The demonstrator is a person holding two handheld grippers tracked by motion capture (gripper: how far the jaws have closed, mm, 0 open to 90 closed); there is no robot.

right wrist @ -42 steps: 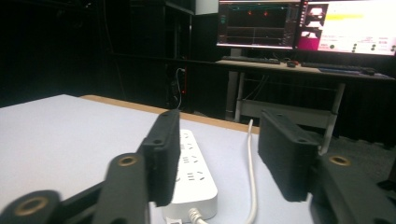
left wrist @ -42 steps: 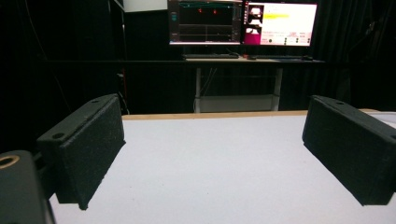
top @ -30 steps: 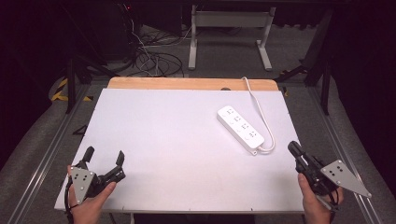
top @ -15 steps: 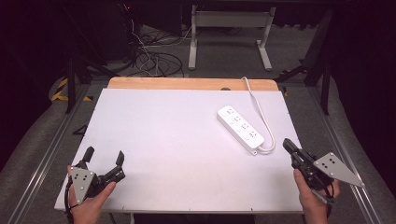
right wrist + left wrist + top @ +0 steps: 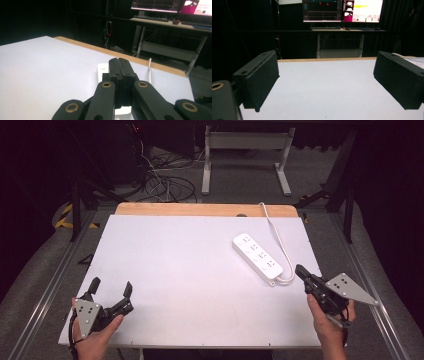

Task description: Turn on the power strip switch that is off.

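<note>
A white power strip (image 5: 257, 257) lies at an angle on the right half of the white table (image 5: 190, 270), its white cable (image 5: 277, 237) running off the far edge. My right gripper (image 5: 299, 270) is shut with nothing in it, just right of the strip's near end, and its closed jaws cover part of the power strip (image 5: 103, 68) in the right gripper view. My left gripper (image 5: 111, 287) stands open over the table's near left corner, its wide-apart pads (image 5: 259, 77) holding nothing.
A wooden strip (image 5: 200, 210) runs along the table's far edge. Beyond it stand a desk frame (image 5: 245, 150) and tangled floor cables (image 5: 160, 180). Monitors (image 5: 342, 10) glow on a far desk. Metal rails (image 5: 50, 275) flank the table.
My right gripper has moved left and forward toward the power strip's near end and turned slightly. The left gripper has stayed where it was, open.
</note>
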